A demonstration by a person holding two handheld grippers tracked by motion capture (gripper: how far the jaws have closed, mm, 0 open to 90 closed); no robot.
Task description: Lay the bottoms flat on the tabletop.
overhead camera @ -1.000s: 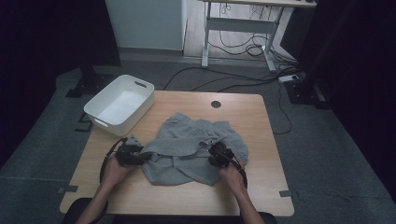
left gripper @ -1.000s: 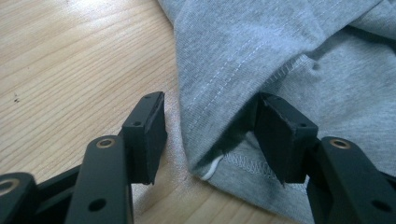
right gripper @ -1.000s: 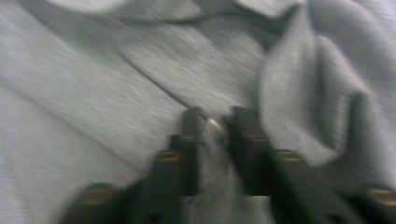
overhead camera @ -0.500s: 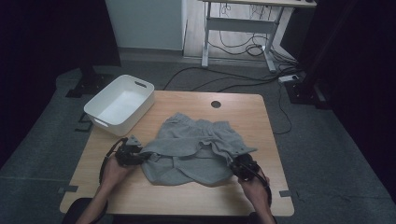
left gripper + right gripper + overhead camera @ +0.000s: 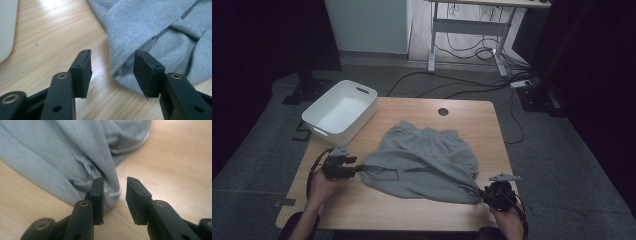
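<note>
High view gives me the grey shorts (image 5: 424, 162) spread across the middle of the wooden desk (image 5: 472, 120), with one long fold drawn out toward the near right corner. A white bin (image 5: 340, 111) sits at the far left of the desk, partly over its edge, well apart from the cloth.

My left tongs (image 5: 356, 169) lie at the near left side, tips right at the left corner of the shorts. Through the left gripper view, the left tongs (image 5: 112, 67) stand wide open with bare desk and a corner of grey fabric (image 5: 150, 32) between the jaws; they grip nothing, and the cloth edge lies just beside the right-hand jaw.

My right tongs (image 5: 484, 192) sit at the near right corner, at the end of the drawn-out fold. Right gripper view shows the right tongs (image 5: 115, 190) parted by a moderate gap, holding nothing; the hemmed corner of the shorts (image 5: 75, 157) lies against the left-hand jaw, resting on the desk.
</note>
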